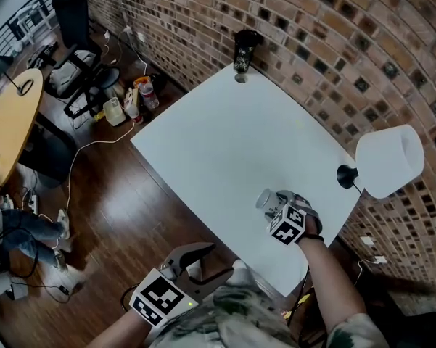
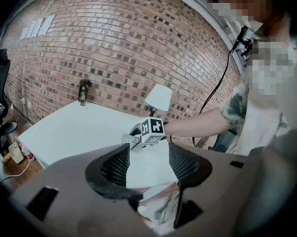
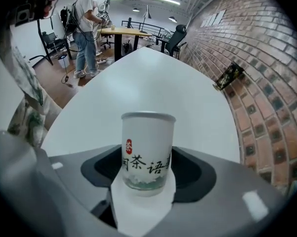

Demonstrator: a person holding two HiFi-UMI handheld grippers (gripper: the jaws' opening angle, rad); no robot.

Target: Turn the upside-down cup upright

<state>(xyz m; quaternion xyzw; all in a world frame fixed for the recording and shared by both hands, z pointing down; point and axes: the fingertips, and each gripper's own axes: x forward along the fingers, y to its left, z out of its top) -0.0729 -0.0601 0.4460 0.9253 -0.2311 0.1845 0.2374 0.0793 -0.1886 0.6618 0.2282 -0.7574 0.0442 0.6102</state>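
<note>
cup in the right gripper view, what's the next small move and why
Probably ease it down onto the table and open the jaws. The cup already looks upright in the right gripper, wide end up and print the right way, with the jaws against its sides.

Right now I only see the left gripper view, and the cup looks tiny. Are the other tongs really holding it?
Observer: Yes. The right gripper view shows the cup between the tongs of the right gripper, which press both its sides.
Operator: Is there a picture on it?
Observer: Black characters and a small red mark on its side.
Operator: Is anybody else here?
Observer: Yes, a person in jeans stands by a wooden desk beyond the table.
</note>
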